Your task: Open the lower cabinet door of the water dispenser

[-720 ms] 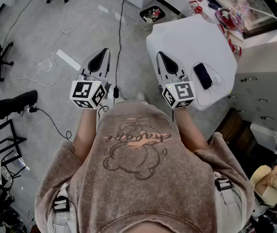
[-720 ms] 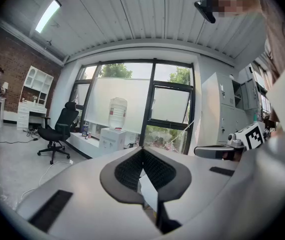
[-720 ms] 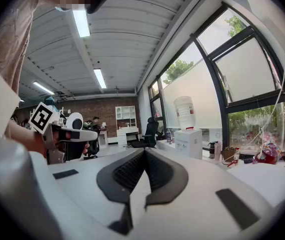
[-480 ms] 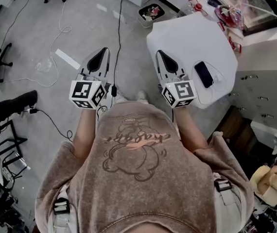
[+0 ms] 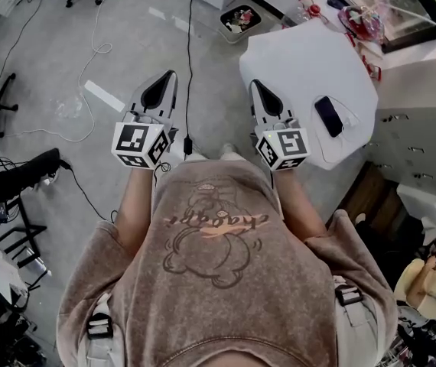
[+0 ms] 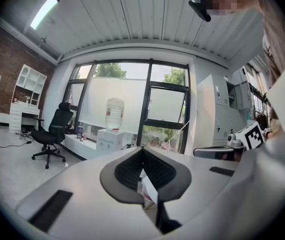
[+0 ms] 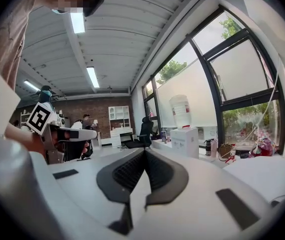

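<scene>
Water dispenser (image 6: 110, 140): one, a plain white box-shaped cabinet standing against the window wall, well ahead of both tools.
Bottle (image 6: 114, 113): one, clear and rounded, sitting on top of the dispenser.
Lower door: too small to make out on the flat white front.
Left tool (image 6: 142, 150): smooth grey shell with black ribbed pads; jaws together at the tips, nothing between them.
Right tool (image 7: 143, 152): same build; jaws pressed together, holding nothing.
Marker cubes: two, white with black squares, one on the left tool (image 5: 140, 145) and one on the right tool (image 5: 281, 147).
Desk (image 5: 302, 60): one, white, smooth, with an angular top, just right of the right tool.
Phone (image 5: 329, 115): one, dark and flat, lying on the desk.
Chair (image 6: 52, 134): one, black, on wheels, left of the dispenser.
Floor (image 5: 65, 52): grey and smooth, with thin cables trailing across it.
</scene>
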Action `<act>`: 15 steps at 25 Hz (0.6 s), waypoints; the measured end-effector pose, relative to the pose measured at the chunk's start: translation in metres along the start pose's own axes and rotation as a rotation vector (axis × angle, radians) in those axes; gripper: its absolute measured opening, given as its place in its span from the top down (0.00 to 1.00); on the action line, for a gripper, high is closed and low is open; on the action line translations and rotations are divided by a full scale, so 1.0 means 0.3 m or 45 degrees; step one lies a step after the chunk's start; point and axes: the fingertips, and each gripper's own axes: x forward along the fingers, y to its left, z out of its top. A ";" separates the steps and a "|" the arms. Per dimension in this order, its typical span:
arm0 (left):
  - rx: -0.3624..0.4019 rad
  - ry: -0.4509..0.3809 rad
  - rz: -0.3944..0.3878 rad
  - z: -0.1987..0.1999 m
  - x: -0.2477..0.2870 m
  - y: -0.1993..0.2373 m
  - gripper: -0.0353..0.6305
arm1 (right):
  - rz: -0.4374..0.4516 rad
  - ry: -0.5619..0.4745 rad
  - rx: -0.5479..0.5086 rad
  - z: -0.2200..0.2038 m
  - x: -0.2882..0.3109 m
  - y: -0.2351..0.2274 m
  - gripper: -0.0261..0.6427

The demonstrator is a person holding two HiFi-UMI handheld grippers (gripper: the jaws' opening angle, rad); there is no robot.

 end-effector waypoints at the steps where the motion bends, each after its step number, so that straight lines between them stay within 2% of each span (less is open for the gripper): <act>1: -0.003 0.000 -0.006 -0.005 -0.005 0.018 0.92 | -0.013 -0.002 -0.005 -0.002 0.005 0.007 0.95; 9: -0.010 -0.004 -0.072 -0.016 -0.007 0.122 0.92 | -0.090 0.008 -0.027 -0.024 0.064 0.055 0.95; 15: -0.001 0.003 -0.083 -0.024 0.056 0.175 0.92 | -0.114 0.005 -0.016 -0.032 0.135 0.023 0.95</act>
